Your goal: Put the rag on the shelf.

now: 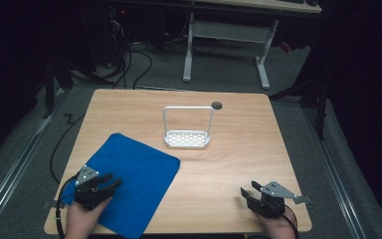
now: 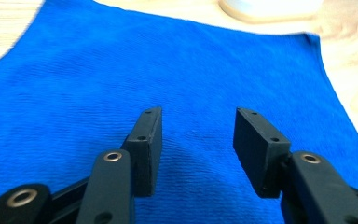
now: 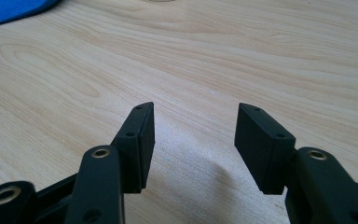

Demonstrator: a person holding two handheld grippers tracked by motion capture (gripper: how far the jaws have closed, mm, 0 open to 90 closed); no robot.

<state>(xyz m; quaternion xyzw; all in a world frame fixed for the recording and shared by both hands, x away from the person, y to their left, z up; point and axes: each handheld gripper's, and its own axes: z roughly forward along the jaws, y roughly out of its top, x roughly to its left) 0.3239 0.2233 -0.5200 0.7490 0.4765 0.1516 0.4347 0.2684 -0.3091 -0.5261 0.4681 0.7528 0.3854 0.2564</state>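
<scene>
Left tool (image 1: 110,182): held in the person's left hand (image 1: 82,219) at the near left of the surface (image 1: 238,164), above the near part of the blue cloth (image 1: 134,181). Its jaws are released, spread apart with nothing between them.
Left tool, own view: the two black jaws rise from the bottom with a clear gap, and the blue cloth (image 2: 182,70) lies under and ahead of them. The pads do not press on the fabric.
Right tool (image 1: 247,191): held in the person's right hand (image 1: 277,228) at the near right corner of the surface, pointing toward the left. Its jaws are released as well, spread with nothing between them.
Right tool, own view: bare wood of the surface (image 3: 223,56) lies under and beyond the spread jaws; a corner of the blue cloth (image 3: 14,10) shows at the top left, well apart from them.
Blue cloth: lies flat on the near left part of the surface, turned at an angle so one corner points toward the middle; its near edge reaches the front edge of the surface.
White rack (image 1: 187,138): a small perforated tray with a tall upright loop handle, standing near the middle of the surface, beyond the cloth and apart from it.
Dark round hole (image 1: 217,105): set in the surface just behind the rack, to its right.
The two tools: well apart from each other, one at each near corner.
</scene>
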